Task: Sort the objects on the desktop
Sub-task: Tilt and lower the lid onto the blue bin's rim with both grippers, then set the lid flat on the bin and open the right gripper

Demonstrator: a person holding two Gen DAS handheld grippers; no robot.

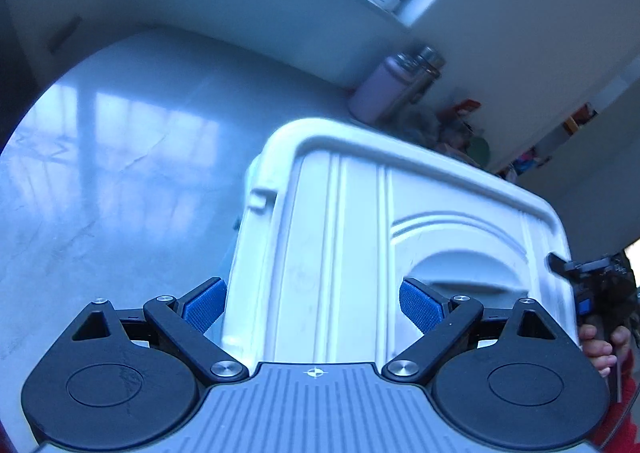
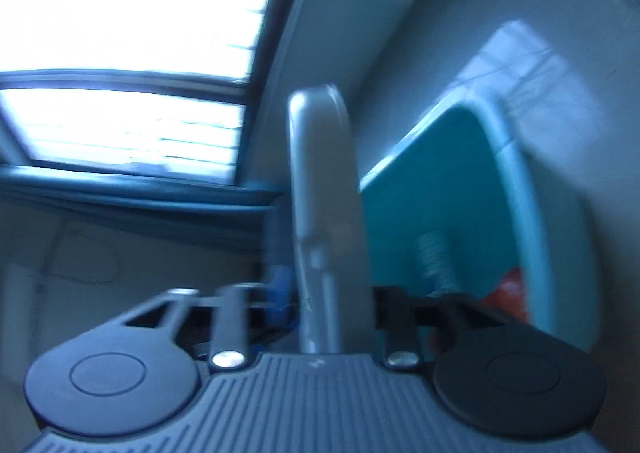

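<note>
In the left wrist view my left gripper [image 1: 312, 305] is open, its blue pads [image 1: 206, 305] wide apart with nothing between them. It hovers just over the near end of a white ribbed plastic lid [image 1: 360, 213] with a moulded handle recess. In the blurred right wrist view my right gripper [image 2: 328, 285] has a grey flat case [image 2: 320, 173] with a rounded top standing upright between its jaws, and the pads sit against its sides. A teal bin [image 2: 516, 193] lies just to its right, with something red [image 2: 508, 289] inside.
A pale glossy tabletop [image 1: 120, 173] spreads left of the lid. A pink bottle [image 1: 380, 93] and a metal flask stand by the back wall. A hand [image 1: 598, 349] in a red sleeve shows at the right edge. A bright window [image 2: 120, 53] fills the right wrist view's left side.
</note>
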